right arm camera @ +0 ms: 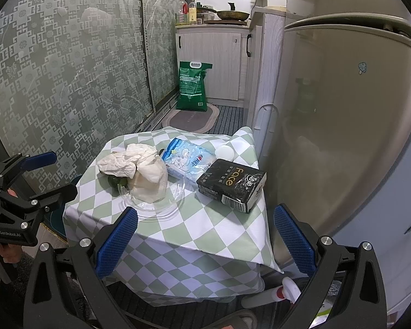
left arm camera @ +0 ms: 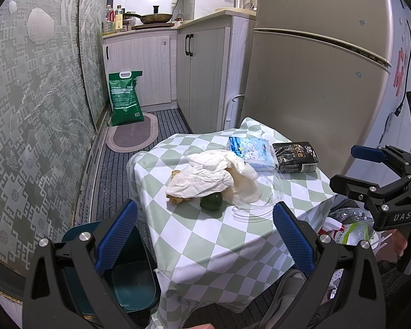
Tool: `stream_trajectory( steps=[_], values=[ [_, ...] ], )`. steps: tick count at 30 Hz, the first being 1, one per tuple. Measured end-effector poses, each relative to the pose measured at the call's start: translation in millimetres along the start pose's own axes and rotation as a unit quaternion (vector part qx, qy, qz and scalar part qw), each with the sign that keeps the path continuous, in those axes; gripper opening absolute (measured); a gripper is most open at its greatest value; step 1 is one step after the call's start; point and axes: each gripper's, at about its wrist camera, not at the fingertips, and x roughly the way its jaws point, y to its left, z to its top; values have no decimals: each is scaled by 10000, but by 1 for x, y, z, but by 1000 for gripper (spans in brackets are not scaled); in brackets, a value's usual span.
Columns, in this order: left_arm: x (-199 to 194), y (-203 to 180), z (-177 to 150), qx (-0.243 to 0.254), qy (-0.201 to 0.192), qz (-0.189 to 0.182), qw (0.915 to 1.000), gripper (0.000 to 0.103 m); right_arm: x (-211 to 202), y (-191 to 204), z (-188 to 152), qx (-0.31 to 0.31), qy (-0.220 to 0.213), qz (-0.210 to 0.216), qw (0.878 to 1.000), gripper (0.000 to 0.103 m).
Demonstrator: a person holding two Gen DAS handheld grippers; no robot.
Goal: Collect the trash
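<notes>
Near the table [left arm camera: 205, 233] edge, crumpled tissue [left arm camera: 205, 175], perhaps on a clear plate [right arm camera: 175, 192].

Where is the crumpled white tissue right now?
On the checkered table, centre of both views, draped over food scraps and the clear plate, left of the blue tissue pack.

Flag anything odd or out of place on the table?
Crumpled white tissues are heaped over food scraps: a green peel piece and brownish bits, half on the clear plastic plate, half spilling onto the green-white checked tablecloth. The blue tissue pack and black tissue pack look tidy.
</notes>
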Motion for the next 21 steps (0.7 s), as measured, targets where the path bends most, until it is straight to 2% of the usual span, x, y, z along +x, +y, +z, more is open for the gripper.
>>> stream_trajectory(
  steps=[21],
  values=[
    [0, 0, 0, 5, 3, 1, 10000, 100, -1, 0, 0, -2, 12, -11, 10000, 100]
  ],
)
